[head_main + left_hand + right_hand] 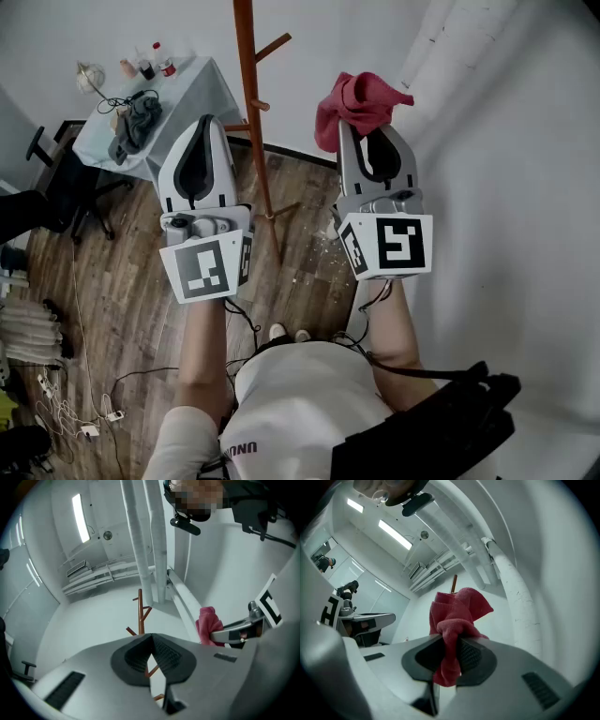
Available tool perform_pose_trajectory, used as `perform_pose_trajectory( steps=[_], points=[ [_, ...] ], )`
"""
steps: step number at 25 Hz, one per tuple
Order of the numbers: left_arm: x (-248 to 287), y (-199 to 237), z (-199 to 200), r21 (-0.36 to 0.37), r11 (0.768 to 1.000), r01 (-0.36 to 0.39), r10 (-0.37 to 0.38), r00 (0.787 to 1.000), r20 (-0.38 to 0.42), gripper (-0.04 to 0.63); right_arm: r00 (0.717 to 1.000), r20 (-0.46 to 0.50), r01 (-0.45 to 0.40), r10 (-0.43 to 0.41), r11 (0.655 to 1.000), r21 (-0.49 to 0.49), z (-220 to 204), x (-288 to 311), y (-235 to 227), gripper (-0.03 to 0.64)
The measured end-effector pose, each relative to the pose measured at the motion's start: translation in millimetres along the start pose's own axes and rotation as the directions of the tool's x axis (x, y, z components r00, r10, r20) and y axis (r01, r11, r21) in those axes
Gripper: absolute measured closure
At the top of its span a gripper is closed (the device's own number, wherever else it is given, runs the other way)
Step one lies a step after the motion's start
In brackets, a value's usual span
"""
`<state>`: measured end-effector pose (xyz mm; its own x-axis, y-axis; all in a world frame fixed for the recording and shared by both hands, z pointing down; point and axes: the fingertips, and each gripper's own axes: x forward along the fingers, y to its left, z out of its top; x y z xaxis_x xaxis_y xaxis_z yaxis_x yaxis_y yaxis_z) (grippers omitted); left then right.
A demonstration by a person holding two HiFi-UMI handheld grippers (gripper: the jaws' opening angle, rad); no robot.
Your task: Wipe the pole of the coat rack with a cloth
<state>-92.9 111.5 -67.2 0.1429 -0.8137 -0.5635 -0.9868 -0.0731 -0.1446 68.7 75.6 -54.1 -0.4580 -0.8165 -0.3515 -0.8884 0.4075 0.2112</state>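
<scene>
The coat rack pole (251, 103) is seen standing upright, its long axis vertical, rising from its feet on the wooden floor (141, 281) and running out past the top edge of the head view. It is a slim, round pole of reddish-brown wood, and short pegs (272, 45) of the same wood are set into it, angled upward and outward on more than one side. In the left gripper view its upper part is seen beyond the jaws, pointing at the ceiling.

The cloth (359, 103) is held to the right of the pole, near it but apart from it, with no contact shown. It is a pink-red, soft, bunched cloth; loose folds are spread above the jaws, and a short tail hangs below them. It is clamped between the jaws of the right gripper (449, 644), which are closed tightly on its gathered middle.

The left gripper (151, 641) is raised just to the left of the pole, clear of it. Its jaws are brought together at the tips, and nothing is held between them.

Farther to the left of the pole, a worktop (192, 84) covered with a pale sheet is set against the wall, with small bottles, a cable and a dark bundle on it.
</scene>
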Motion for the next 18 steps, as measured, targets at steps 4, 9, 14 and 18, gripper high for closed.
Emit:
perform_pose_trajectory(
  steps=[4,9,14,18],
  points=[
    [0,5,-1,-0.008,1.0,-0.011,0.011,1.0,-0.003,0.581,1.0,-0.006,-0.002,0.002,1.0,0.0,-1,3,1,0.545],
    [0,7,-2,-0.003,1.0,-0.017,0.017,1.0,0.002,0.581,1.0,-0.009,-0.001,0.001,1.0,0.0,-4,5,2,0.545],
    [-1,8,-2,-0.001,1.0,-0.011,0.011,1.0,0.001,0.581,1.0,-0.01,0.002,-0.002,1.0,0.021,-7,6,3,0.543],
    [-1,10,-4,-0.007,1.0,0.001,-0.001,1.0,-0.006,0.581,1.0,-0.02,0.011,-0.011,0.999,0.04,-12,7,5,0.544]
  ],
)
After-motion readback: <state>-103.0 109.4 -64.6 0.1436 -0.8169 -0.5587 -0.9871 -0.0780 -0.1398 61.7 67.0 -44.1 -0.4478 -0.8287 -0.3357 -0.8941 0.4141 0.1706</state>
